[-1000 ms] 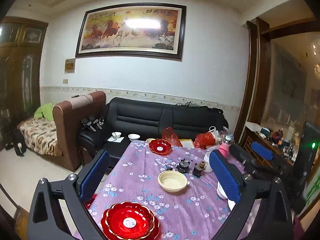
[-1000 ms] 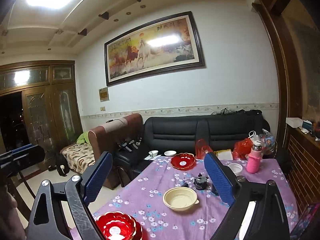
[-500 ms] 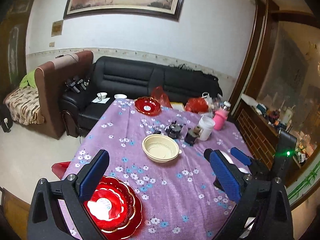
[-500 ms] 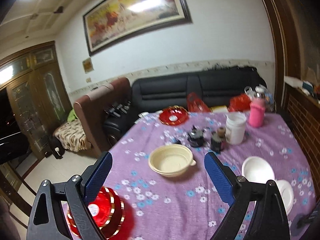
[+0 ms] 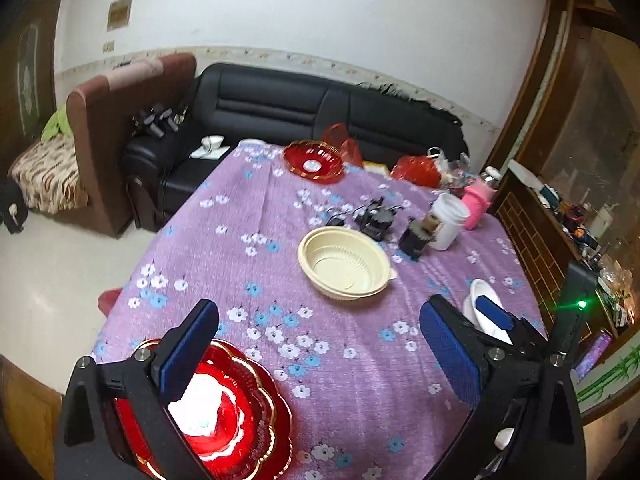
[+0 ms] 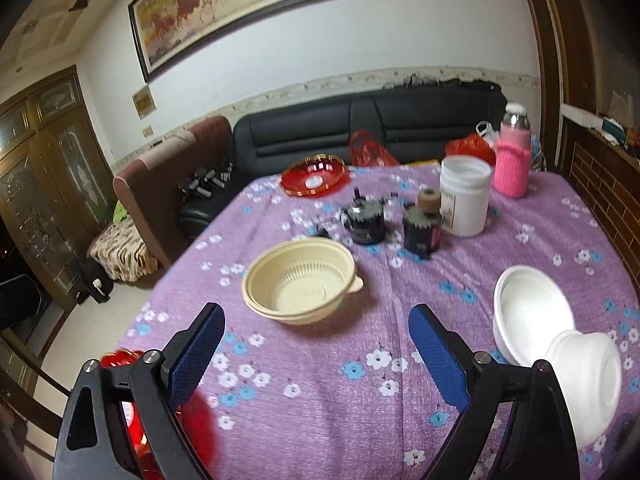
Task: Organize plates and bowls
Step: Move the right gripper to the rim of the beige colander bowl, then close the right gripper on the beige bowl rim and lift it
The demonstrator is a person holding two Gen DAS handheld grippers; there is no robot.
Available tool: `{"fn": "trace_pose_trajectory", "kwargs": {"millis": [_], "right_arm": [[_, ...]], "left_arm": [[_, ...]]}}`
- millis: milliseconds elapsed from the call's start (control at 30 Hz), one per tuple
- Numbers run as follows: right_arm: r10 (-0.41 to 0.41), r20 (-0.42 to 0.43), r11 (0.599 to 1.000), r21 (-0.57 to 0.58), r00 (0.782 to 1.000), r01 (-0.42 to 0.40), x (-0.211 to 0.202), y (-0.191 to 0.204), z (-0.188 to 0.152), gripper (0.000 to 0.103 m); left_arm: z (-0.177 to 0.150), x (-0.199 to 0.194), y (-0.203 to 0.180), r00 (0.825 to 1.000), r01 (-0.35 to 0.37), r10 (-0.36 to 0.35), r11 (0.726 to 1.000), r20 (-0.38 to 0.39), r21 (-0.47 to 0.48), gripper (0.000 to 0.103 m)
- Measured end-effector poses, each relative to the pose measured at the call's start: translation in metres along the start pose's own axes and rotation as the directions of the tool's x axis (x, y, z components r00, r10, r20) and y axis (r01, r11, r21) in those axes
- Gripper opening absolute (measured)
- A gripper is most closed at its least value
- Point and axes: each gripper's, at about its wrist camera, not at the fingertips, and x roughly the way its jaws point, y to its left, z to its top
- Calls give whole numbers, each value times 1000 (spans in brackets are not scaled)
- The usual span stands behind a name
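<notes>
A cream plastic bowl [image 5: 345,262] sits mid-table on the purple flowered cloth [image 5: 240,216]; it also shows in the right wrist view [image 6: 302,280]. A red scalloped plate [image 5: 224,420] lies at the near left, under my open left gripper [image 5: 316,354]. A second red plate [image 5: 314,161] sits at the far end. White bowls [image 6: 532,312] lie at the near right, one [image 6: 588,380] on its side. My open right gripper [image 6: 316,356] hovers above the cloth, empty. The right gripper's fingers [image 5: 494,314] show in the left wrist view.
A white jar [image 6: 464,196], pink bottle [image 6: 513,164], and two small black pots [image 6: 366,220] stand behind the cream bowl. Red bags [image 5: 416,170] lie at the far edge. A black sofa [image 5: 320,108] stands behind the table.
Both grippers have tilted down and moved closer to the table; the plates and bowls now fill more of each view. Both stay open.
</notes>
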Motion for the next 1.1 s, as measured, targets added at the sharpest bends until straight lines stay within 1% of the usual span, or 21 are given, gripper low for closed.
{"fn": "trace_pose_trajectory", "kwargs": {"millis": [67,133,300,367,467,567,633,700,767,833,867,900,933,1033,1100], "right_arm": [[6,-13,1000,15,1000,-5,10,-9,-1,96],[1,-29,999,53,1000,0,20,-25,-1,96],[25,-95,984,176,995,-8,50,-55,1,95],[32,-116,980,200,993,-8,65,-55,2,93],[43,-166,972,235,985,-3,95,-51,5,79],[66,-212,954,301,975,1,124,-49,4,78],[77,-236,946,325,969,4,138,-48,4,78],[88,-263,936,351,961,11,154,-48,2,74],[119,-286,925,380,951,-1,164,-47,-1,61],[164,-296,915,403,941,-33,170,-47,-6,27],[191,-306,911,410,933,-52,172,-45,-9,21],[194,-315,913,404,929,-54,171,-44,-11,17],[189,-319,919,391,928,-53,169,-42,-13,15],[208,-323,928,362,923,-82,153,-40,-19,14],[247,-326,924,364,912,-120,139,-41,-25,14]], "left_arm": [[2,13,10,1000,-12,11,999,-17,-31,101],[3,22,22,999,-18,16,998,-28,-66,101],[2,40,45,998,-29,22,992,-56,-126,101],[1,47,51,997,-27,16,989,-75,-144,101],[-3,51,55,996,-24,11,989,-91,-147,101],[-6,49,56,996,-21,8,991,-92,-135,101],[-6,46,58,996,-23,12,991,-88,-130,101],[-5,42,61,997,-25,15,991,-79,-133,101],[-4,38,65,997,-29,20,990,-69,-141,101],[-4,36,69,998,-33,24,989,-65,-144,101],[-4,37,70,997,-34,25,989,-66,-145,101],[-5,38,71,997,-36,26,989,-70,-145,101],[-6,39,72,997,-36,25,989,-76,-146,101],[-10,43,73,996,-27,13,988,-90,-153,101],[-14,46,71,995,-16,0,987,-98,-162,101]]}}
